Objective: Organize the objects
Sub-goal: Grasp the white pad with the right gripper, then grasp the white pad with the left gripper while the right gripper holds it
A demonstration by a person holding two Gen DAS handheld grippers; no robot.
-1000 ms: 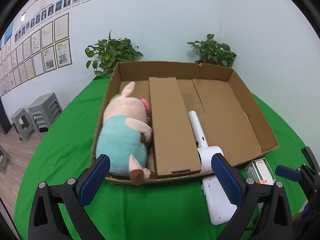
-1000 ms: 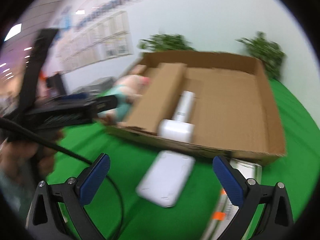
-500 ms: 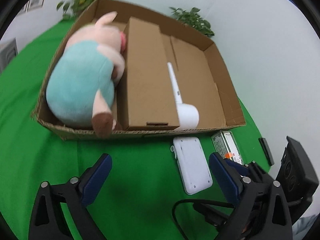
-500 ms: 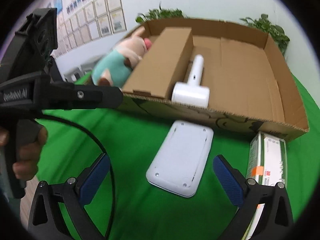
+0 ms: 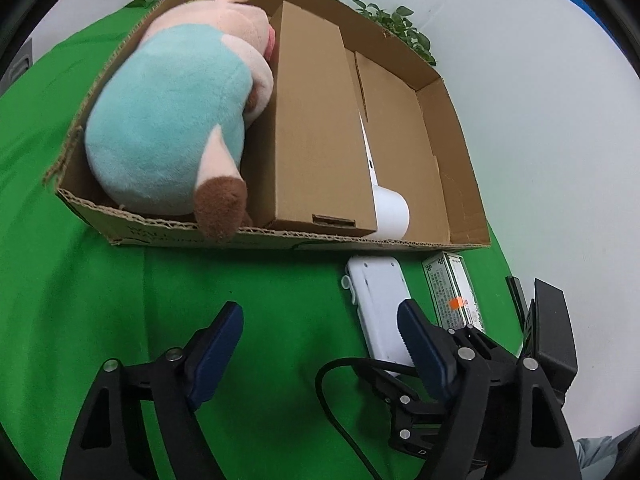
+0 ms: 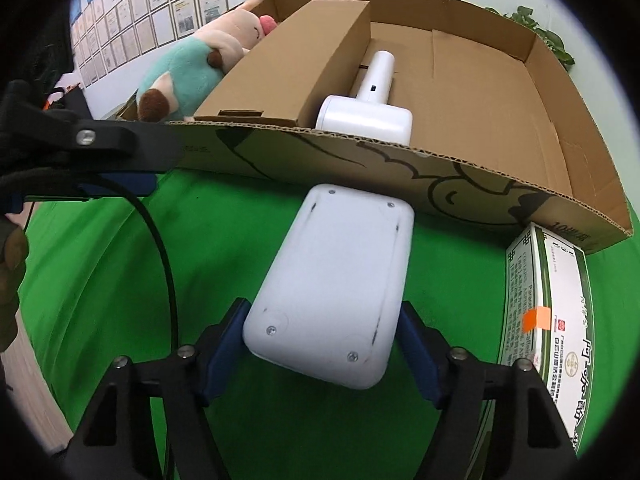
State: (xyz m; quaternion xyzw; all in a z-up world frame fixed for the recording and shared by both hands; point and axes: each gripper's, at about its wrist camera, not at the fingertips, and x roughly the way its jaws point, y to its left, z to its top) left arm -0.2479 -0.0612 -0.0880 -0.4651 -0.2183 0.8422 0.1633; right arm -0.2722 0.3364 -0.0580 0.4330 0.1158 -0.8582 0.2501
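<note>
green cloth (image 5: pixel 100 300) bare beside white device (image 6: pixel 336 288)

Your white flat device (image 6: pixel 336 288) lies screw-side up on the green cloth, its far end touching the cardboard box's (image 6: pixel 400 176) front wall, with the green-and-white carton (image 6: pixel 548 312) flat alongside near the box's right corner.

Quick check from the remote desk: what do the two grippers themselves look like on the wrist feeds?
Both match: the left gripper and right gripper have black skeletal frames with triangular cut-outs, silver screws and dark blue ribbed pads. A black cable loops from the left one.
</note>
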